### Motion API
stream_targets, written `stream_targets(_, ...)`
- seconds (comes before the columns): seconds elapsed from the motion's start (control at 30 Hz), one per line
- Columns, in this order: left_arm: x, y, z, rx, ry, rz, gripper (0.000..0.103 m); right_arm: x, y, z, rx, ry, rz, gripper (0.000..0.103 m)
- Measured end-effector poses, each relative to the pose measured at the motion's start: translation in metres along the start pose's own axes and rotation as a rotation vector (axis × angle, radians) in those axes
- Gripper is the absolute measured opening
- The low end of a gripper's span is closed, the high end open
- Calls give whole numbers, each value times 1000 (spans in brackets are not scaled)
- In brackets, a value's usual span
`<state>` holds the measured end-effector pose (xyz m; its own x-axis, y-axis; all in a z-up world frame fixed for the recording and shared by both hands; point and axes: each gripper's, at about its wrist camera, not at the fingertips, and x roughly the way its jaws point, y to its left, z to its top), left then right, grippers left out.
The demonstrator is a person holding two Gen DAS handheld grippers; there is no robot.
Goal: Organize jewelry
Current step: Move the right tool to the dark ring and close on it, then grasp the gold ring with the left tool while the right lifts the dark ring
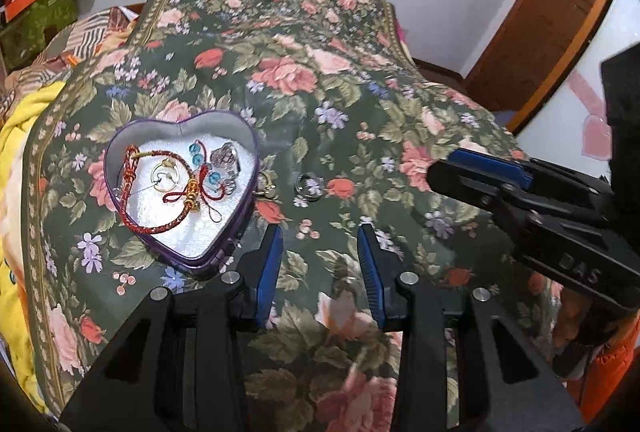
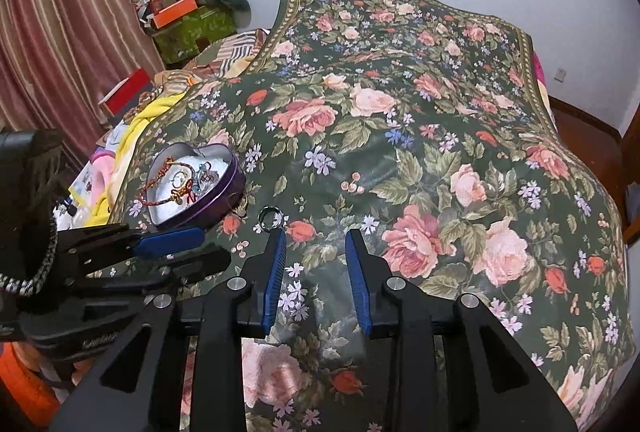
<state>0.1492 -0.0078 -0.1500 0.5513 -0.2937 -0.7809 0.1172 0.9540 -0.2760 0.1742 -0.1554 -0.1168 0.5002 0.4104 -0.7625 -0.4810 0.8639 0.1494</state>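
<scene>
Lying on the floral bedspread (image 1: 360, 119) just right of the purple heart-shaped tin (image 1: 176, 191), the small silver metal ring (image 1: 307, 187) looks light, hard and slippery; pinch across its band. Left gripper (image 1: 320, 244) and right gripper (image 2: 316, 244) both hover with fingers apart, empty.

Black angular left gripper (image 1: 320, 232), right gripper (image 2: 316, 236), ribbed blue jaws, silver round screws, orange sleeve (image 1: 608, 372)

One heart-shaped tin (image 1: 132, 220) sat on one floral bedspread (image 1: 320, 71). Inside lay one red braided cord (image 1: 132, 167), one gold hoop (image 1: 164, 175) and three blue beads (image 1: 196, 153). Outside lay one silver ring (image 1: 306, 187) and one gold trinket (image 1: 266, 187).
</scene>
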Motion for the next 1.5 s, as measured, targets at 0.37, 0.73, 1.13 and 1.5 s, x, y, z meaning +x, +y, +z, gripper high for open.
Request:
stream_targets(0.37,11,21,5,-48,1,31,32,23,12,2,-25,43,43,28)
stream_targets(0.73,14,47,15,-76,-15,67,32,57,22,4,-28,113,95,28)
stream_targets(1.13,20,47,16,-39,-3,66,32,72,29,7,-55,116,70,18)
stream_targets(1.5,33,36,22,-7,16,53,32,47,11,10,7,47,50,18)
